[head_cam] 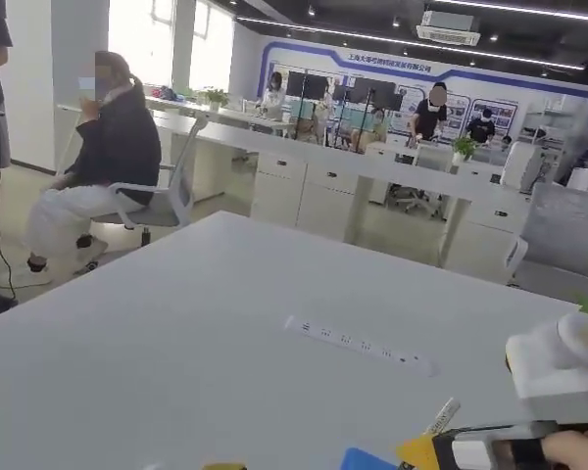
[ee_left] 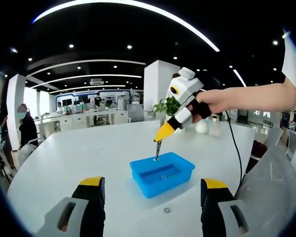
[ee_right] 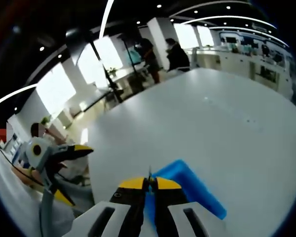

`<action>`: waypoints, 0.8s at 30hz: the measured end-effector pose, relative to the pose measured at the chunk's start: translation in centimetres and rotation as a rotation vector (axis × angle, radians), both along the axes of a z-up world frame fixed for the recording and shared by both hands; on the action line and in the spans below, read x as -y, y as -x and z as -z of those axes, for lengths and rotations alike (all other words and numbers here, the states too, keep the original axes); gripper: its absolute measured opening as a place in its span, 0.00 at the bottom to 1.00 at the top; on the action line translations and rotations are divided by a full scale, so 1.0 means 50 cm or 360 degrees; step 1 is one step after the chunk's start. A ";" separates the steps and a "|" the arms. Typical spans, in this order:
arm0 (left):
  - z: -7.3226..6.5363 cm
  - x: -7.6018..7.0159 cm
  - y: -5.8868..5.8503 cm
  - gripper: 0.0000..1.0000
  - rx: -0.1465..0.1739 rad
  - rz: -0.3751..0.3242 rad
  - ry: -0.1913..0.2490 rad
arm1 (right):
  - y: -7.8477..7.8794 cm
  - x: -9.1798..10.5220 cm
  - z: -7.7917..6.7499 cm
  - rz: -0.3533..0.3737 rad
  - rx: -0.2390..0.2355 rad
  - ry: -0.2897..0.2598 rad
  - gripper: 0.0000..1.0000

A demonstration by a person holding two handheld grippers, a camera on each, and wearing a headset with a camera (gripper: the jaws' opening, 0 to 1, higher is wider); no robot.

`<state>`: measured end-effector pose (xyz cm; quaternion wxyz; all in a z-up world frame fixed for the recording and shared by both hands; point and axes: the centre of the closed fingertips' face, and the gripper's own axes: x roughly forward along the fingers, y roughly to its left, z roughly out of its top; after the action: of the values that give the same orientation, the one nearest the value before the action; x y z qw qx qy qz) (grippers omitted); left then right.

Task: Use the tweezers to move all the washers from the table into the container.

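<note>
A blue container [ee_left: 162, 173] sits on the white table [ee_left: 69, 158], just ahead of my left gripper [ee_left: 153, 183], whose jaws stand wide open and hold nothing. One washer [ee_left: 166, 210] lies on the table in front of the container, and a small one rests inside it. My right gripper [ee_left: 164, 133] comes in from the right, shut on thin tweezers [ee_left: 158, 148] whose tip hangs over the container's far edge. In the right gripper view the tweezers [ee_right: 149, 174] stick out between the shut jaws above the container [ee_right: 190, 186]. I cannot tell whether the tweezers hold a washer.
A flush power strip [head_cam: 358, 345] lies in the tabletop beyond the work. A potted plant [ee_left: 166, 106] stands at the table's far side. A seated person [head_cam: 103, 166] and other desks lie beyond the table.
</note>
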<state>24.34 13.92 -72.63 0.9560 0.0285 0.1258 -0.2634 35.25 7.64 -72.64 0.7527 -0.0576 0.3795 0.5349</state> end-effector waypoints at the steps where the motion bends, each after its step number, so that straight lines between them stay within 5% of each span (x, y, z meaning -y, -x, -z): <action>1: 0.000 -0.001 0.000 0.81 0.0000 -0.0002 0.0002 | -0.005 0.000 0.006 0.0004 -0.0002 0.0008 0.03; 24: 0.003 -0.002 -0.002 0.80 -0.0012 -0.0002 0.0002 | -0.042 0.016 0.157 -0.0015 0.0062 0.0283 0.03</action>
<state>24.44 14.03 -72.76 0.9557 0.0270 0.1292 -0.2631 37.35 6.86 -80.50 0.7493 -0.1363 0.4105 0.5014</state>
